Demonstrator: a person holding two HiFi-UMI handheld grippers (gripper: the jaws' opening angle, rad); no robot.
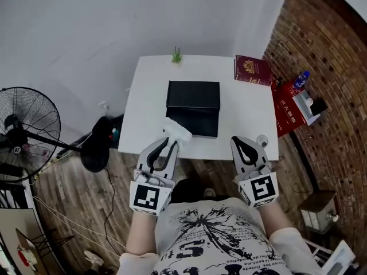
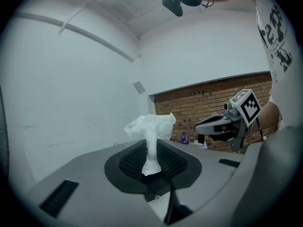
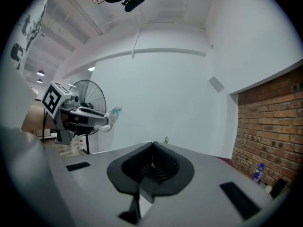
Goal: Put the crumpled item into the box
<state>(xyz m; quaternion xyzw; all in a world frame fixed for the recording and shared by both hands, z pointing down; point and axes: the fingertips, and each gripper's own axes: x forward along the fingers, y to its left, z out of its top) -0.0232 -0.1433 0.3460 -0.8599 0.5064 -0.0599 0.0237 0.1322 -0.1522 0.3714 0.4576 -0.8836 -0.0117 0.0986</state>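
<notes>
A black box [image 1: 193, 107] sits in the middle of the white table [image 1: 143, 116]. My left gripper [image 1: 172, 143] hovers over the table's near edge, just in front of the box's left corner, shut on the crumpled white item [image 1: 178, 132]. In the left gripper view the crumpled item [image 2: 150, 129] is pinched between the ribbed pads, its puffy top sticking out past the left gripper's tips [image 2: 151, 144]. My right gripper [image 1: 243, 146] hangs near the table's front right edge, shut with nothing in it; the right gripper view shows the right gripper's [image 3: 153, 146] jaws closed together.
A red booklet [image 1: 252, 69] and a small green plant [image 1: 176, 55] lie at the table's far edge. A small clear object [image 1: 262, 139] stands by the front right corner. A standing fan [image 1: 26, 133] is left of the table, and a brick wall [image 1: 327, 67] with a blue bottle [image 1: 301, 79] is at right.
</notes>
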